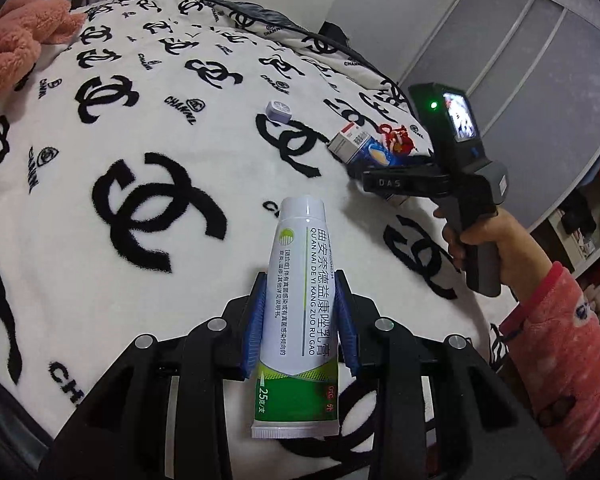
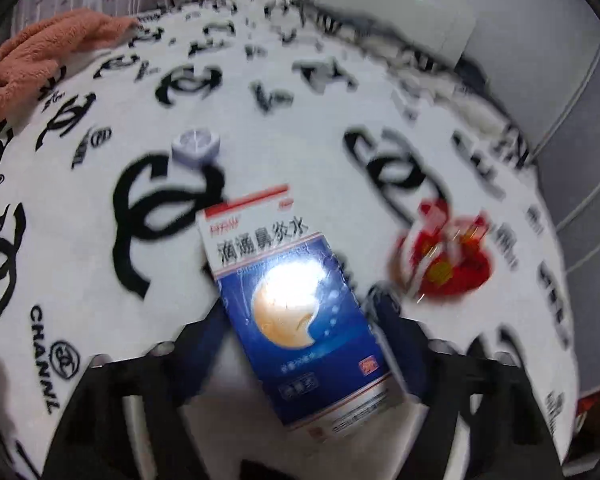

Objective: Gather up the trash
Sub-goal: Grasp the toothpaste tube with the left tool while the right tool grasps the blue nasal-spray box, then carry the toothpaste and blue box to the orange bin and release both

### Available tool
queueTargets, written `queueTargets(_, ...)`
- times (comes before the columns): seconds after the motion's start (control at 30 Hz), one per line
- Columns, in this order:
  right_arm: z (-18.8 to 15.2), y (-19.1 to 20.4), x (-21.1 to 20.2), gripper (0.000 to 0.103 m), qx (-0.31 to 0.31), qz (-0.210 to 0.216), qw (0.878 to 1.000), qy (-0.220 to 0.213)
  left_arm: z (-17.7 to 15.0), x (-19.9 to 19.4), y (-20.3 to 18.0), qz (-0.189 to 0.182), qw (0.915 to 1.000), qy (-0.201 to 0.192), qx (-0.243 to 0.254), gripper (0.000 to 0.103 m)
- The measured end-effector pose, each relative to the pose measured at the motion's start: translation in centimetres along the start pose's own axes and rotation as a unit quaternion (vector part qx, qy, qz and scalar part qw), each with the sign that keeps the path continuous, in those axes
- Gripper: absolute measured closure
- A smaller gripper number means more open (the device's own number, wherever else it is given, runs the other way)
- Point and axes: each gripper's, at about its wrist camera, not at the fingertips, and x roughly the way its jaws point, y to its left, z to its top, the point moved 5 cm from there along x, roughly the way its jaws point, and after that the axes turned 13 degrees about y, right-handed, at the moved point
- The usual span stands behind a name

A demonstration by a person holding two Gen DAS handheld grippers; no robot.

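Note:
My left gripper (image 1: 301,276) is shut on a white and green ointment tube (image 1: 300,280), whose blue pads press on both its sides, cap end pointing away over the bed. In the blurred right wrist view my right gripper (image 2: 302,306) stands open astride a blue and white medicine box (image 2: 296,312) that lies tilted on the blanket. The left finger is at the box's edge, and a thin gap shows at the right one. A crumpled red wrapper (image 2: 444,256) lies just right of the box. A small lilac square cap (image 2: 196,148) sits farther up the bed.
The bed is covered by a white blanket with black logos (image 1: 140,128). A pink towel (image 1: 16,48) lies at its far left corner. A hand in a pink sleeve (image 1: 556,340) holds the right gripper at the bed's right edge, with grey wardrobe doors (image 1: 520,60) behind.

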Motion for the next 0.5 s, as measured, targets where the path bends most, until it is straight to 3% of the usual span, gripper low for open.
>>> queueTargets(0.13,-1.2,0.3,-1.5,0.04,0.003,-0.002,1.0,-0.021,-0.3,-0.3,-0.1,0.001,1.0,-0.001,-0.002,0.071)
queueTargets(0.33,-3.9,0.6,-7.4,0.042,0.031,0.015,0.995,-0.09,-0.9,-1.7,-0.8,0.011,0.9999,-0.012,0.0,0.071)
queueTargets(0.5,-7.5,3.2,-12.0,0.042,0.014,0.031,0.991,-0.13,-2.1,-3.6,-1.9,0.015,0.9995,-0.025,0.011,0.071)
